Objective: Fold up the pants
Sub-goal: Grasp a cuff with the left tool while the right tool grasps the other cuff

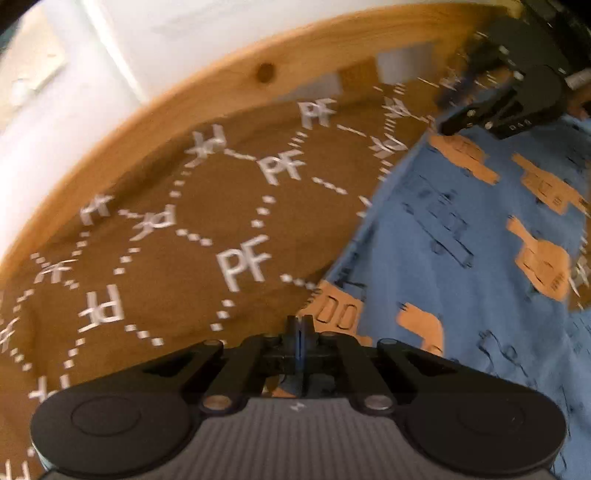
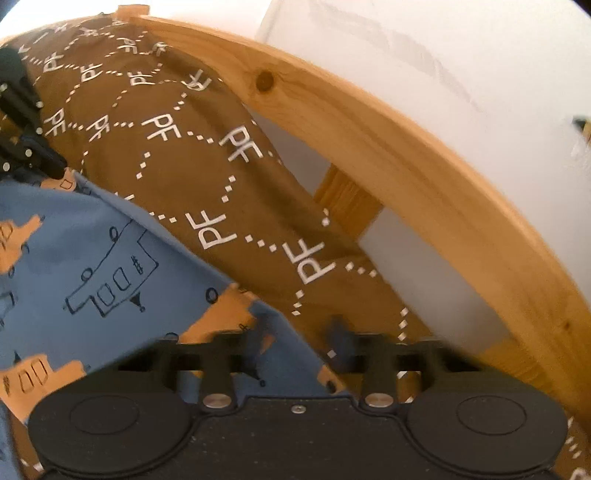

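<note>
Blue pants printed with orange and outlined vehicles lie spread on a brown bedspread. My left gripper is shut at the pants' edge, with a thin blue strip of cloth showing between its fingers. In the right wrist view it pinches the far corner of the pants. My right gripper is blurred; its fingers stand apart over the pants' near corner, with cloth between them. From the left wrist view it sits at the pants' far edge.
The brown bedspread carries white "PF" letters and dotted lines. A wooden bed rail curves along its far side, with a white wall behind it. The same wooden rail borders the bedspread in the left wrist view.
</note>
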{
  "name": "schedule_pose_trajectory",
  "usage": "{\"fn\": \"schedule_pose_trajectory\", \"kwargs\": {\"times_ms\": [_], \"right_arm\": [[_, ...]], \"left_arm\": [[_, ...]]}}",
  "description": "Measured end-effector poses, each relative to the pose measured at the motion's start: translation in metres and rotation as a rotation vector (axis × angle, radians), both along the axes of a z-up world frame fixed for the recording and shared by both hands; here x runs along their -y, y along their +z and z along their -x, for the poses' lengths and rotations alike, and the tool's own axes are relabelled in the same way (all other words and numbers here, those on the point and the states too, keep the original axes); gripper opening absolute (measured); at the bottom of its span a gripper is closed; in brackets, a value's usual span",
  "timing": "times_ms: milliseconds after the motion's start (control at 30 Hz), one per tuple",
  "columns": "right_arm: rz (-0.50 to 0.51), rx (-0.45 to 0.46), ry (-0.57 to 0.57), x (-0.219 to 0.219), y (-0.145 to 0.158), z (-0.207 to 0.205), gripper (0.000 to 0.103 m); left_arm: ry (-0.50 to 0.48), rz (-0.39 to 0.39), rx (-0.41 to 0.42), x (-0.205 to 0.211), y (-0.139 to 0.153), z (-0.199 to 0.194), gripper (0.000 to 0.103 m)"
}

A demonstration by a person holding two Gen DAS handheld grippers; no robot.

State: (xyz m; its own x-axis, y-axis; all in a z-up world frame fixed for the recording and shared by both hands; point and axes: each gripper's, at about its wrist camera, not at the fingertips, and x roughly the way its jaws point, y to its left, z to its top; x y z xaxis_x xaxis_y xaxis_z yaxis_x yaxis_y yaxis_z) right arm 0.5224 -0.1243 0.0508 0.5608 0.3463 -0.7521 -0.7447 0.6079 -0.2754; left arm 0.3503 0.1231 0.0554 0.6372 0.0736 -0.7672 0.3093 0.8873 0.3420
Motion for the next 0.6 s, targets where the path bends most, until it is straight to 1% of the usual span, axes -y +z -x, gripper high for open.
{"fn": "schedule_pose_trajectory", "kwargs": {"times_ms": [33, 100, 133, 233, 333, 400, 467, 600], "right_arm": [[-0.008, -0.009, -0.009, 0.0, 0.0, 0.0, 0.001], [-0.028, 0.023, -0.008, 0.004, 0.005, 0.009, 0.0], [-0.035, 0.037, -0.008, 0.006, 0.008, 0.015, 0.0], [-0.076, 0.075, -0.014, 0.012, 0.02, 0.031, 0.0], [-0.081, 0.134, 0.014, 0.017, 0.034, 0.057, 0.0], [-0.088, 0.154, 0.035, 0.021, 0.044, 0.072, 0.0], [-0.104, 0.178, 0.055, 0.028, 0.053, 0.09, 0.0], [-0.152, 0.206, 0.096, 0.043, 0.071, 0.138, 0.0]], "left_arm": [[0.027, -0.008, 0.027, 0.001, 0.002, 0.002, 0.0], [0.065, -0.025, 0.08, 0.002, 0.008, 0.008, 0.0], [0.069, -0.038, 0.105, 0.002, 0.011, 0.011, 0.0], [0.06, -0.073, 0.179, 0.008, 0.02, 0.023, 0.0], [0.052, -0.099, 0.239, 0.011, 0.032, 0.042, 0.0], [0.043, -0.116, 0.274, 0.013, 0.034, 0.052, 0.0], [0.026, -0.108, 0.313, 0.012, 0.039, 0.067, 0.0], [-0.046, -0.141, 0.414, 0.017, 0.041, 0.1, 0.0]]}}
